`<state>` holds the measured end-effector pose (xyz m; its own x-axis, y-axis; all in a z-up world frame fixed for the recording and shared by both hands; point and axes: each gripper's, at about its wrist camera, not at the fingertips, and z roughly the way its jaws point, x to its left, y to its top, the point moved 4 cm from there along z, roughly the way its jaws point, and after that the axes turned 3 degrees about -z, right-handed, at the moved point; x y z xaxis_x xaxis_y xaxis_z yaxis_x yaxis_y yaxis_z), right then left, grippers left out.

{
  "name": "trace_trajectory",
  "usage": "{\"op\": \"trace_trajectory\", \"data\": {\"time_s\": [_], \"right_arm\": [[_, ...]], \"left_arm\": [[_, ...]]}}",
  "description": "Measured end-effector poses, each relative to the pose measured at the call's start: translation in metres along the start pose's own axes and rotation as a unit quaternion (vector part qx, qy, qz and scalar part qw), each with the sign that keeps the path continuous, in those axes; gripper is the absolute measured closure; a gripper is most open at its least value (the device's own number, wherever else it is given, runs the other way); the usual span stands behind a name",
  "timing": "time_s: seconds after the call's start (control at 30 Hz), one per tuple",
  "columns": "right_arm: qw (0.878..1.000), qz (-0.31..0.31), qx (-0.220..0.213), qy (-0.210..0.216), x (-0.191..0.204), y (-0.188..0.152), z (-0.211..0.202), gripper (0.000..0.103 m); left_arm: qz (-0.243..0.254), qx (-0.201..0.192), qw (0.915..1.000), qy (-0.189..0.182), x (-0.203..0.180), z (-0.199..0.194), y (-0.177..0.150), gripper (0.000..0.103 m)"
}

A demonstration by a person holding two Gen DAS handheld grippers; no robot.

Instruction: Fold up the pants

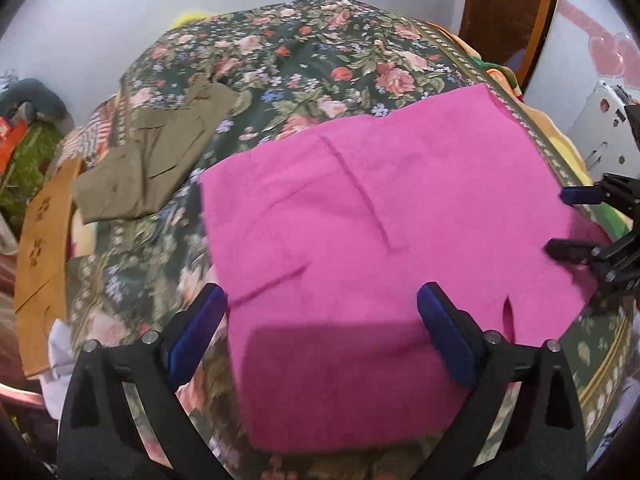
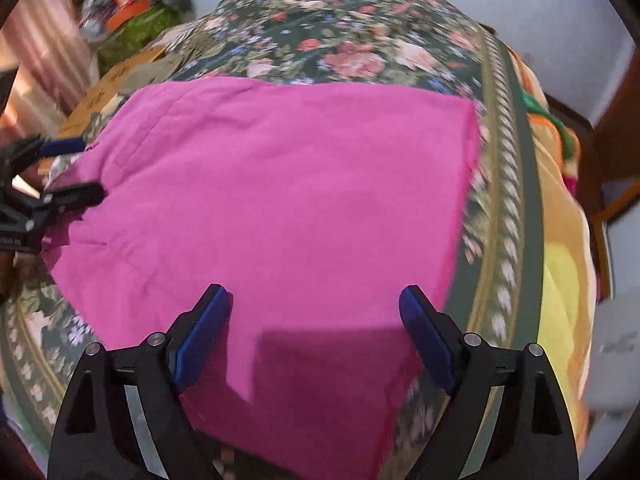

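Bright pink pants (image 1: 360,240) lie flat on a dark floral bedspread (image 1: 304,52), folded into a broad block. They fill the middle of the right wrist view too (image 2: 280,208). My left gripper (image 1: 322,300) is open and empty, hovering above the near edge of the pink cloth. My right gripper (image 2: 316,294) is open and empty, also above the pink cloth. Each gripper shows at the side of the other's view, the right one (image 1: 560,220) at the pants' right edge, the left one (image 2: 80,168) at their left edge.
An olive-green folded garment (image 1: 156,160) lies on the bedspread left of the pink pants. A brown cardboard piece (image 1: 44,248) hangs off the bed's left side. Yellow and orange blankets (image 2: 560,240) lie along the right edge. A wooden door frame (image 1: 508,8) stands behind.
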<state>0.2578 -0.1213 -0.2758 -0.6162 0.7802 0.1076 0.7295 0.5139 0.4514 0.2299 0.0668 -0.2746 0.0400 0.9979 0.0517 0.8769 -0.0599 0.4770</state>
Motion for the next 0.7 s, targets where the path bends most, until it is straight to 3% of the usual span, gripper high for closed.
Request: {"op": "trace_trajectory", "data": {"time_s": [0.2,0.33,0.43,0.57,0.7], "right_arm": [[0.999,0.040,0.001,0.004,-0.012,-0.029,-0.015,0.016],[0.999,0.043,-0.005,-0.016,-0.016,-0.042,-0.026,0.016],[0.999,0.038,-0.008,-0.036,-0.018,-0.044,-0.034,0.016],[0.998,0.015,-0.025,-0.049,-0.009,-0.041,-0.049,0.016],[0.997,-0.007,-0.059,-0.043,0.009,-0.026,-0.067,0.016]], "left_arm": [[-0.024,-0.008,0.9997,0.001,0.012,-0.020,-0.021,0.005],[-0.033,-0.018,0.9992,0.013,0.019,-0.030,-0.031,0.004],[-0.035,-0.015,0.9987,0.034,0.026,-0.036,-0.038,0.004],[-0.061,-0.016,0.9975,0.031,0.038,-0.050,-0.044,0.004],[-0.084,-0.044,0.9933,0.067,0.047,-0.077,-0.036,0.005]]}}
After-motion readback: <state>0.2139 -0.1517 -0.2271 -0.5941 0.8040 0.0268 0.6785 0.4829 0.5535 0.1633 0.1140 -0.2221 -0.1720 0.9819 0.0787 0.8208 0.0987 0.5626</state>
